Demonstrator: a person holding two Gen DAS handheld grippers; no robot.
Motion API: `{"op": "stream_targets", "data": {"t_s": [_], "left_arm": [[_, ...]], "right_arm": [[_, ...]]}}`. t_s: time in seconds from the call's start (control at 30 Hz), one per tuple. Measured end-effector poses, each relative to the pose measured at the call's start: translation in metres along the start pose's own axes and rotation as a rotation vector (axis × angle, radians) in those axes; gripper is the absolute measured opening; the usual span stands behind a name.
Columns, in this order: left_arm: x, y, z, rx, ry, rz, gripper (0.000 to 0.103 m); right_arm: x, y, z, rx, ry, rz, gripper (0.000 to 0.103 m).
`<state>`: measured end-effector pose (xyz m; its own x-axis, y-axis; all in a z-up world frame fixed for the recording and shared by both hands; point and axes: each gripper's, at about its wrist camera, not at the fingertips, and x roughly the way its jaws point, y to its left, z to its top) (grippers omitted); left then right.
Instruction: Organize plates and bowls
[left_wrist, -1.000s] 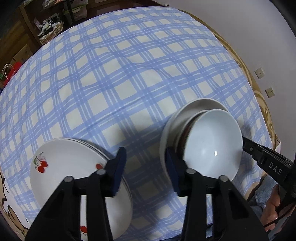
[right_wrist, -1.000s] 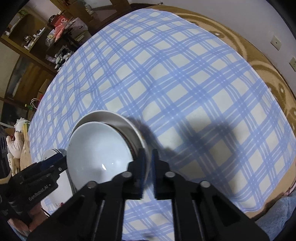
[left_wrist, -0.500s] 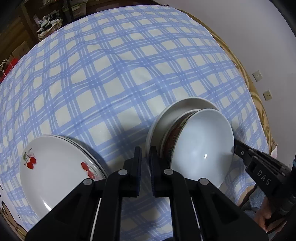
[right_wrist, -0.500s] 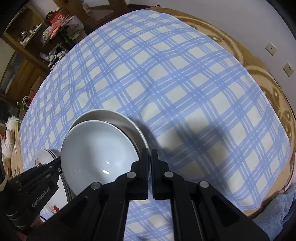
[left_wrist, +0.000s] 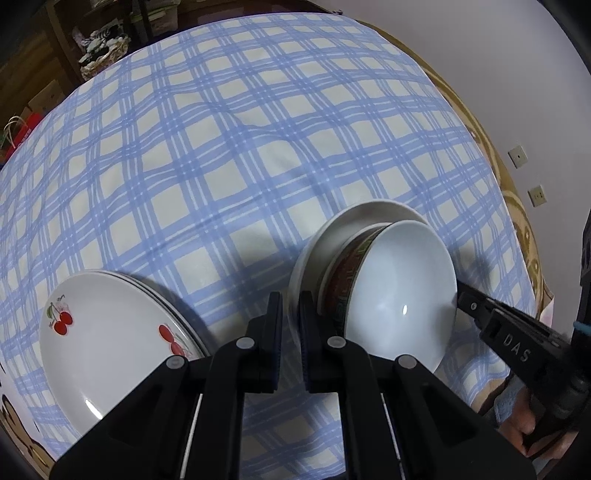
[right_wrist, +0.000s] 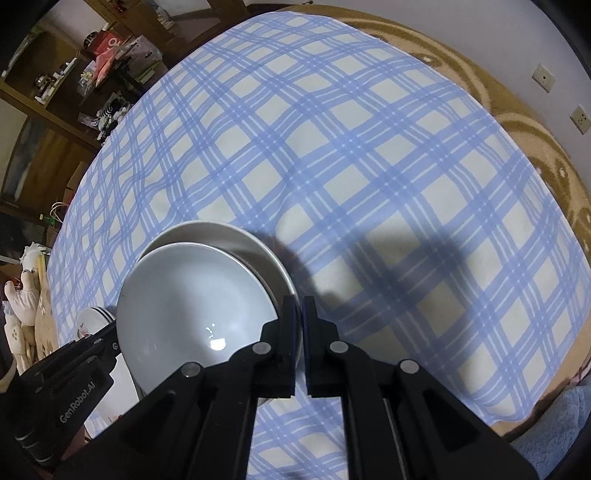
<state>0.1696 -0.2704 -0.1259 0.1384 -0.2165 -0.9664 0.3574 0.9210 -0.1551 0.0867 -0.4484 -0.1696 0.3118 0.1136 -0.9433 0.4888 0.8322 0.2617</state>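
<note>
A white bowl (left_wrist: 399, 295) with a patterned outer band sits on another bowl, stacked in a wide white plate (left_wrist: 354, 218) on the checked cloth. My left gripper (left_wrist: 290, 321) is shut on that plate's left rim. On the opposite side, my right gripper (right_wrist: 300, 321) is shut on the right rim of the same plate (right_wrist: 221, 230), beside the bowl (right_wrist: 195, 306). In the left wrist view the right gripper (left_wrist: 460, 293) has its tip hidden behind the bowl. A stack of cherry-printed plates (left_wrist: 110, 350) lies to the left of the left gripper.
The blue-and-white checked tablecloth (left_wrist: 221, 147) stretches away beyond the dishes. Cluttered wooden shelves (right_wrist: 74, 74) stand past the far left edge. A wall with sockets (left_wrist: 517, 157) runs along the right. A person's hand (left_wrist: 524, 432) holds the right gripper.
My left gripper has gone from open beside the plate to shut on its left rim. The right gripper has stayed shut on the right rim. The dishes have not shifted.
</note>
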Motion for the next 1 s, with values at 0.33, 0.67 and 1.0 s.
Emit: {"op": "stream_targets", "data": {"t_s": [0.33,0.67,1.0], "left_arm": [[-0.003,0.01,-0.006,-0.033,-0.033,-0.062,0.004],[-0.007,0.012,-0.006,-0.003,-0.015,-0.067,0.004],[-0.008,0.012,-0.004,0.009,-0.023,-0.071,0.004]], "right_arm": [[-0.004,-0.001,-0.001,0.025,-0.017,0.018,0.006],[-0.011,0.014,-0.008,-0.016,-0.065,-0.047,0.005],[-0.019,0.016,-0.01,-0.052,-0.055,-0.071,0.004]]}}
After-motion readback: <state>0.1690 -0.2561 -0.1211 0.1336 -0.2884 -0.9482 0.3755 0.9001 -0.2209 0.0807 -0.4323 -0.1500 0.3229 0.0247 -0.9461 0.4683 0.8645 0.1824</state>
